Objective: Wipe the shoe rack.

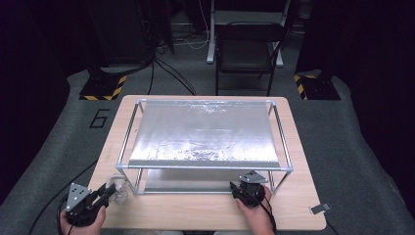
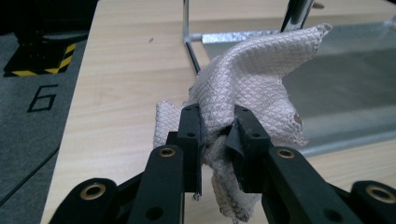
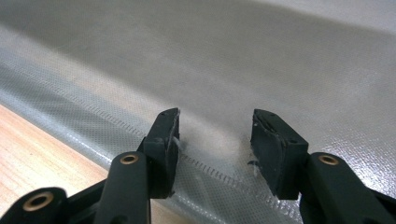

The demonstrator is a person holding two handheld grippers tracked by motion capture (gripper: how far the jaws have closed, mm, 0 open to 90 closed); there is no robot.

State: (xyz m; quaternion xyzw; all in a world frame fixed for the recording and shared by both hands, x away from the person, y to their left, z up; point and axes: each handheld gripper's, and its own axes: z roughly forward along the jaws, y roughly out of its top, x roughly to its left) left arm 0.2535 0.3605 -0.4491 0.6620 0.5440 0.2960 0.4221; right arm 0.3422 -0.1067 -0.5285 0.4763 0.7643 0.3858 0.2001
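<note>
Left gripper [image 1: 108, 192], at seven o'clock on the wooden table [image 1: 205, 210], clamps a bunched, quilted white cloth [image 2: 247, 88], its jaws pressed together on the fabric's gathered middle while loose corners flop above and below them. Seen from the high view, the cloth [image 1: 119, 188] sits just outside the near-left leg of a two-tier metal rack [image 1: 205, 166], whose shiny sheet shelves [image 1: 205, 132] span most of the tabletop. At five o'clock, the right gripper [image 1: 240, 188] points into the rack's lower level; in its own view the jaws stand apart with nothing between them, hovering over the edge of the textured lower sheet [image 3: 280, 70].

Judging by the scene, the work in hand is wiping the rack with the cloth, and it looks barely begun. Trouble could come from the loose tails of fabric: dragged past the upright tube [image 2: 189, 51] at the corner, a hanging corner may snag and tug the cloth out of the grip. The thin sheets appear flexible, so hard pressure may crease them or shift the light frame across the table. The right gripper's open jaws, close to the lower sheet's edge, could also catch and lift it.
</note>
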